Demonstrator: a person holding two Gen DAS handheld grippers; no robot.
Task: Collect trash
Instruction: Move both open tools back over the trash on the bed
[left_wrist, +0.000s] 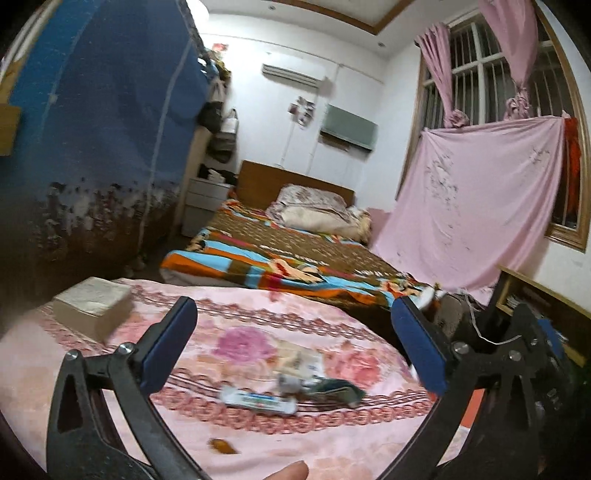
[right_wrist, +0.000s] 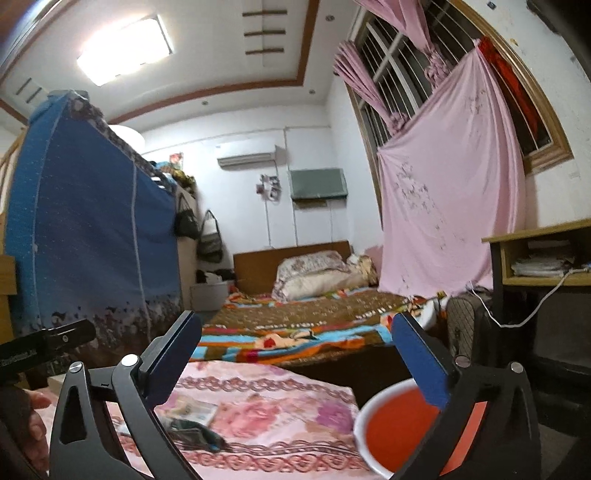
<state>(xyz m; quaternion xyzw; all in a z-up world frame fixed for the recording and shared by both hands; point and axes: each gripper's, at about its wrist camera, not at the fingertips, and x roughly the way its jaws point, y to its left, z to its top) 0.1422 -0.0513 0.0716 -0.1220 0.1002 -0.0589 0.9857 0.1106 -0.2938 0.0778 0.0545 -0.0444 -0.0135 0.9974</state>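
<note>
A pink floral blanket (left_wrist: 258, 325) carries the trash: a white wrapper (left_wrist: 256, 400) beside a dark scrap (left_wrist: 341, 391) (blurred). Both the left gripper (left_wrist: 291, 347) and right gripper (right_wrist: 295, 363) hover, jaws apart, empty. Approach step; next, probably lower onto the wrapper, the red basin (right_wrist: 399, 424) waiting nearby.

Motion blur smears the wrappers (left_wrist: 258, 400) lying mid-blanket (left_wrist: 258, 332); their print is unreadable. A small brown scrap (left_wrist: 221, 446) near the blanket's near edge is too blurred to identify. The red basin (right_wrist: 399, 424) is partly hidden behind the right gripper (right_wrist: 291, 363).
</note>
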